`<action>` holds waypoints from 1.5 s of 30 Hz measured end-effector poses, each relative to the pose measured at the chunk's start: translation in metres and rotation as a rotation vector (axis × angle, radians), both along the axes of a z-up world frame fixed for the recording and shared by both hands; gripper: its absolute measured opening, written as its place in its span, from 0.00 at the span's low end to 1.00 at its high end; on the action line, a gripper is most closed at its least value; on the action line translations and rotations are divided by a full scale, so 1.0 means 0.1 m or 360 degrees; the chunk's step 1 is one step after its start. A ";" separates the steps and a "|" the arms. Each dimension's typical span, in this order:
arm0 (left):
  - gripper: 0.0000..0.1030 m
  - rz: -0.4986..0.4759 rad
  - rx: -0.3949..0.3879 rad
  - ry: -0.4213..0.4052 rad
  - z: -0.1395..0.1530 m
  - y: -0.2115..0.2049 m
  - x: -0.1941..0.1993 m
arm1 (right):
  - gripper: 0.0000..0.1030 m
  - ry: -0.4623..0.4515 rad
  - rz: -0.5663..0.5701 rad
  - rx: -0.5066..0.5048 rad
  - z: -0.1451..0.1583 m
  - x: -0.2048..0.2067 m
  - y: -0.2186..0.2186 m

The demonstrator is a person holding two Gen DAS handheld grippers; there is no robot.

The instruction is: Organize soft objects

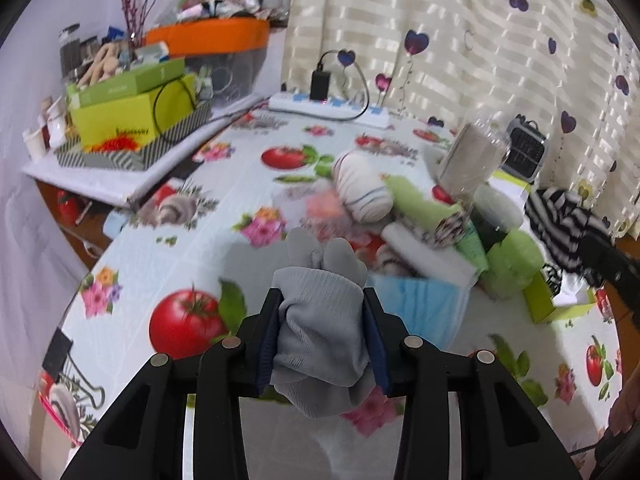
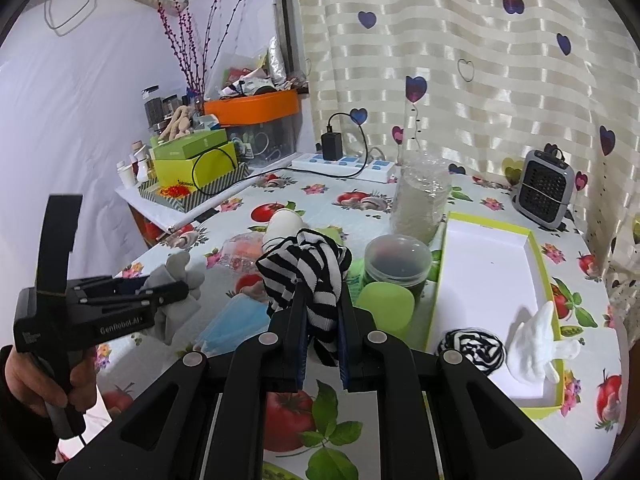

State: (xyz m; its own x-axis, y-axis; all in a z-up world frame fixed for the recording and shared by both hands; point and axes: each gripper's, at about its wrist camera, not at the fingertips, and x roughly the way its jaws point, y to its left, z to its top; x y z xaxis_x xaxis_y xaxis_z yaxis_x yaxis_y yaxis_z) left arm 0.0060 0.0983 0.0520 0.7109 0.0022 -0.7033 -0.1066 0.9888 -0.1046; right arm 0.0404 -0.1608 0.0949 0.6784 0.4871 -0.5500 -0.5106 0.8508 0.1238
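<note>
Grey sock (image 1: 320, 320) bunched between the left gripper (image 1: 323, 320) pads, clamped and lifted off the fruit-print tablecloth (image 1: 192, 208). Striped sock (image 2: 308, 280) pinched in the right gripper (image 2: 322, 344), jaws closed on it. Right of that, green-edged box (image 2: 540, 248) with rolled striped sock (image 2: 476, 348) and white sock (image 2: 536, 344).
</note>
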 end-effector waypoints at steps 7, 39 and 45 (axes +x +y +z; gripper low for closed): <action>0.37 -0.0059 0.0032 -0.0066 0.18 -0.19 0.10 | 0.12 0.0000 -0.0071 0.0021 0.02 0.00 -0.18; 0.37 -0.0512 -0.0123 -0.0222 0.60 -1.06 0.41 | 0.12 0.0030 -0.0439 0.0077 -0.01 0.21 -1.03; 0.37 -0.0620 -0.0144 -0.0201 0.60 -1.36 0.51 | 0.12 0.0080 -0.0527 0.0084 -0.11 0.31 -1.23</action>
